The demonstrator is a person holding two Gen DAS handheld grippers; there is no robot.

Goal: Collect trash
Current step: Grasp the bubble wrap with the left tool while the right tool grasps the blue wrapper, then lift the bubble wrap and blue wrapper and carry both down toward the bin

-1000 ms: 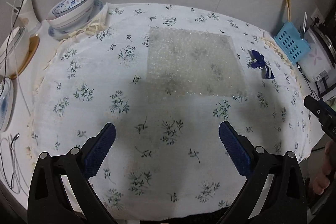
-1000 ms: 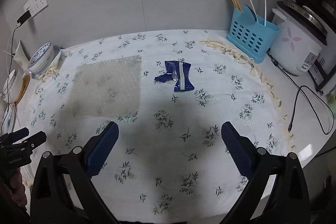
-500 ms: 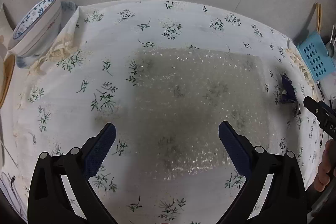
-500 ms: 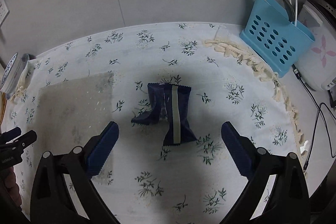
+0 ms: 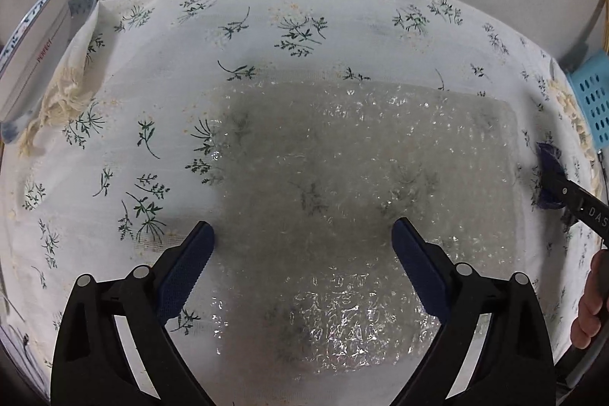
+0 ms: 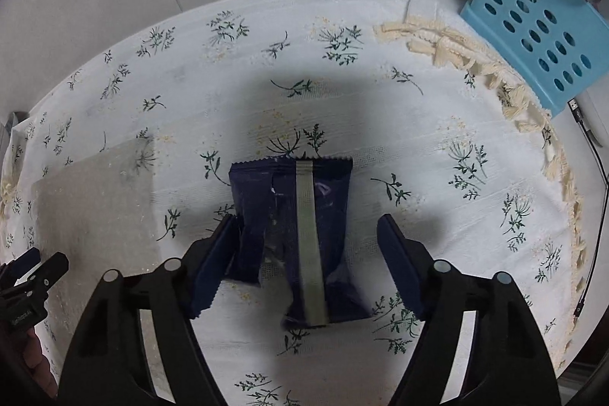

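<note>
Right hand-held gripper (image 6: 304, 231) jaws just closing, still apart, straddled blue wrapper (image 6: 300, 234) on bench cloth (image 6: 456, 139) (left pad touching). Left hand-held gripper (image 5: 302, 234) wide apart over bubble wrap (image 5: 361, 177).

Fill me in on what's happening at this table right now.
A person holding two grippers is collecting trash from the floral tablecloth. The right gripper straddles the dark blue wrapper; its jaws have just been closing, right pad not yet touching. The left gripper hangs open over the bubble wrap sheet.
</note>
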